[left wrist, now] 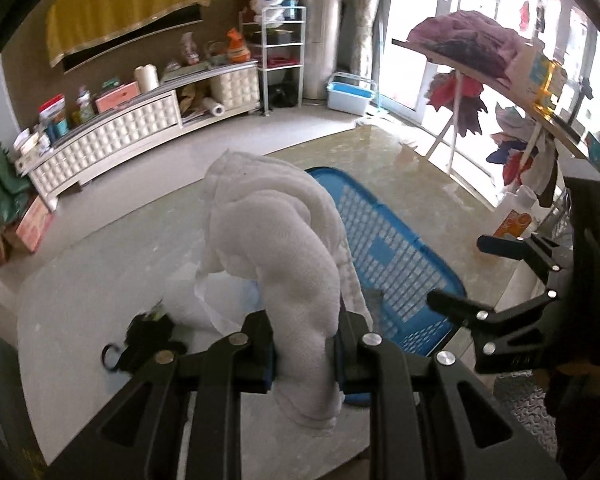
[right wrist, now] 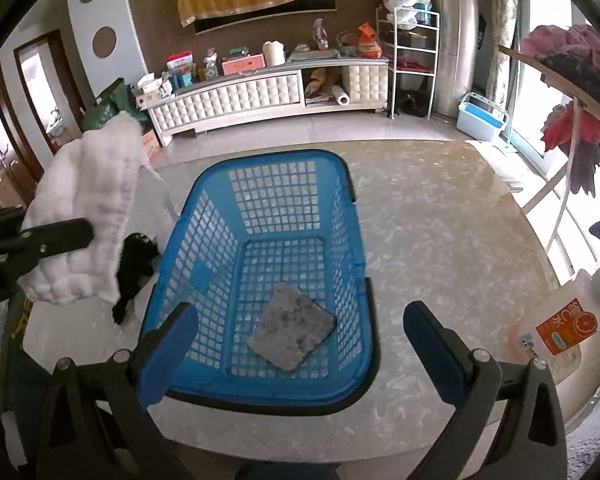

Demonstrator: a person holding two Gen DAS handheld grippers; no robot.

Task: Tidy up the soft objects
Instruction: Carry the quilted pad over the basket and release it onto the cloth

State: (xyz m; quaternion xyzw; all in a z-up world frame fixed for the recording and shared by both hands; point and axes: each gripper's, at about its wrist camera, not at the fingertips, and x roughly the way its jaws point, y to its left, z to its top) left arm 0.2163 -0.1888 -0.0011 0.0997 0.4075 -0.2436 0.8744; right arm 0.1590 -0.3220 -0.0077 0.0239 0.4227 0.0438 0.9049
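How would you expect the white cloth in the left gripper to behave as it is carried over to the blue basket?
The white cloth is probably floppy: it droops over both sides of the left gripper. It looks light and bulky, so it may snag the blue basket rim.

bottle [right wrist: 565,322] label: orange panel with white Chinese characters beside an orange-slice picture; the large Latin letter "C" is the only one plainly readable
bottle lower label: small print and little icons, too small to read
left gripper [right wrist: 62,236] body: pale letters "LAI" at the picture's left edge, cut off by the frame
boxes on the white cabinet [right wrist: 260,92]: printing too blurred to read
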